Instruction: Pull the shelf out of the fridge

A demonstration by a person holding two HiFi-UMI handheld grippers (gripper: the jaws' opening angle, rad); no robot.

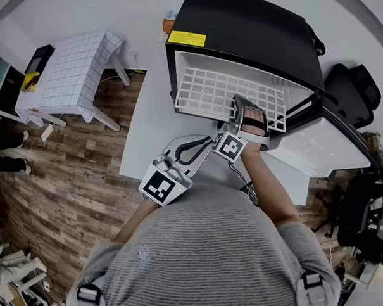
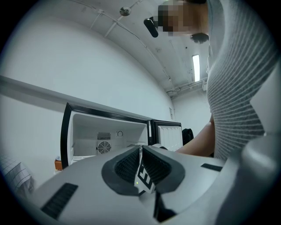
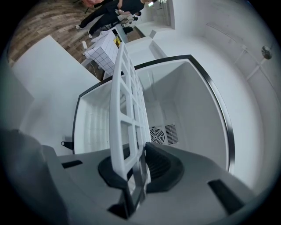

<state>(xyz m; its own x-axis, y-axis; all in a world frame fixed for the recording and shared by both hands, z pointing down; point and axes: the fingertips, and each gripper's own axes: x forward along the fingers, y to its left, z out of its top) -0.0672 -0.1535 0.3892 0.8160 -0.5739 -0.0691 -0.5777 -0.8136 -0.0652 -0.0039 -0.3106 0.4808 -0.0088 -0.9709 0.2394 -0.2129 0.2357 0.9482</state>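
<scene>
**Striped shirt** (image 1: 206, 257): grey, worn by the person; fills the lower head view, behind both tongs.

**Shelf** (image 1: 226, 93): white plastic grid. Its front part stands out of the open fridge (image 1: 247, 31) and its rear part is inside. Its near edge sits between the jaws of the right tongs.

**Right tongs** (image 3: 138, 151): clamped on the shelf's front edge, right of its middle, and pointing into the white cavity, where a round fan grille (image 3: 157, 135) faces them.

**Left tongs** (image 2: 140, 151): jaws pressed together with nothing between them. They are held just left of and behind the right tongs, short of the shelf.

**Door** (image 1: 318, 148): swung open to the right of the right tongs.

**Counter** (image 1: 145, 134): white; carries the fridge and lies below both tongs.

**Small table** (image 1: 74, 74): covered with a checked cloth, well to the left of the left tongs, on a wooden floor (image 1: 64, 175).
</scene>
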